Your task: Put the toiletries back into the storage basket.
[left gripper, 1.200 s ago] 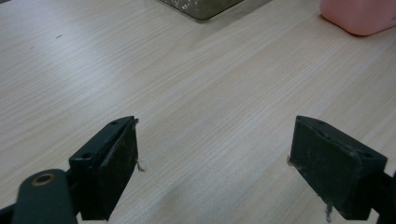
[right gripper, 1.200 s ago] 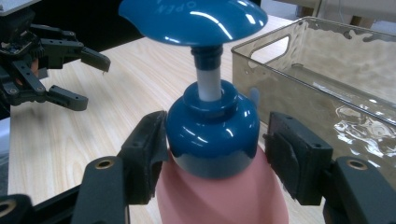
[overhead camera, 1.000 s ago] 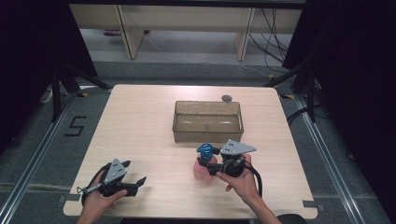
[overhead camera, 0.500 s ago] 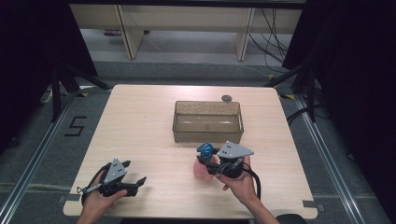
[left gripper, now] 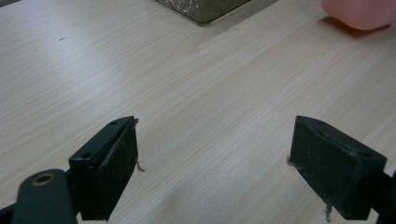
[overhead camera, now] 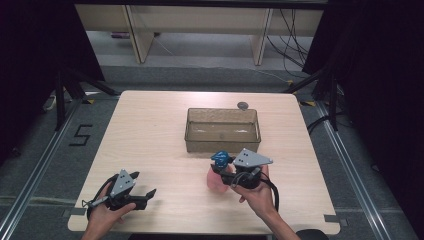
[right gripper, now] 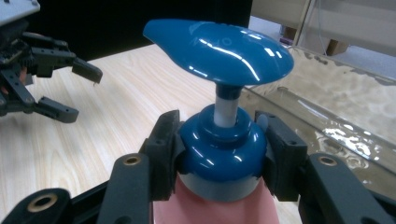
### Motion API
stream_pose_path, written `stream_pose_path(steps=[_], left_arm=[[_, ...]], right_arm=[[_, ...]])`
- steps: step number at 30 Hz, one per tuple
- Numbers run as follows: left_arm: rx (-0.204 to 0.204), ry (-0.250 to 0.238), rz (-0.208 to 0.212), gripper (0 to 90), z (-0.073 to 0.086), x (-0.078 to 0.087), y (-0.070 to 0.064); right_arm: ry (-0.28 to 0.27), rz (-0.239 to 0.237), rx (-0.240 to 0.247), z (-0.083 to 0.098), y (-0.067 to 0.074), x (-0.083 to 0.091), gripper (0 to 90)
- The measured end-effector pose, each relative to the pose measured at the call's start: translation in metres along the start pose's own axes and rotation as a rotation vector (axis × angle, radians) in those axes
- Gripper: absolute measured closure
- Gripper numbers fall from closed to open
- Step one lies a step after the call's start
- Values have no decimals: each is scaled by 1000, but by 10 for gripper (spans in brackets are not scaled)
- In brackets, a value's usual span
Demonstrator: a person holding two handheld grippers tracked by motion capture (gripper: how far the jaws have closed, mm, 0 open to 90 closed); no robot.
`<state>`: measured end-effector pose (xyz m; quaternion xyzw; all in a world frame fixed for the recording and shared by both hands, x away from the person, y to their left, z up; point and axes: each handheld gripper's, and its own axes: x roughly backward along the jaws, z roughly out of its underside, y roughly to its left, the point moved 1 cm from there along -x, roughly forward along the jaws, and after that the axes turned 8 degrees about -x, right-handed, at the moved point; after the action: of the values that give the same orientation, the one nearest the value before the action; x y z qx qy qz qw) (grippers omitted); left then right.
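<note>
Left claw (overhead camera: pixel 145 196) low, jaws spread wide, right claw (overhead camera: pixel 223 176) jaws just closed, clamped tight, both hand-held

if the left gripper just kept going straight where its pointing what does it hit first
Probably nothing nearby: the open left gripper faces bare table. Farther along, the tub's corner and the pink bottle sit near that line; depth is unclear.
</note>
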<state>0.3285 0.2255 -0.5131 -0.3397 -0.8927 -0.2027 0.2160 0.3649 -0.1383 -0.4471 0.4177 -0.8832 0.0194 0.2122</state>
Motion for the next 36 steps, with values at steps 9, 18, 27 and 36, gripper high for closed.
stream_pose_path(steps=[9,18,27,36], left_arm=[[14,-5,3,149,1,0,0],[10,-8,-1,149,1,0,1],[8,-12,-5,149,1,0,2],[2,-4,-7,149,0,1,1]], right_arm=[[-35,20,-3,-16,-10,1,536],[-19,32,-23,-31,-22,1,536],[-28,36,-21,-45,-31,-1,536],[-39,61,-25,-59,-36,3,537]])
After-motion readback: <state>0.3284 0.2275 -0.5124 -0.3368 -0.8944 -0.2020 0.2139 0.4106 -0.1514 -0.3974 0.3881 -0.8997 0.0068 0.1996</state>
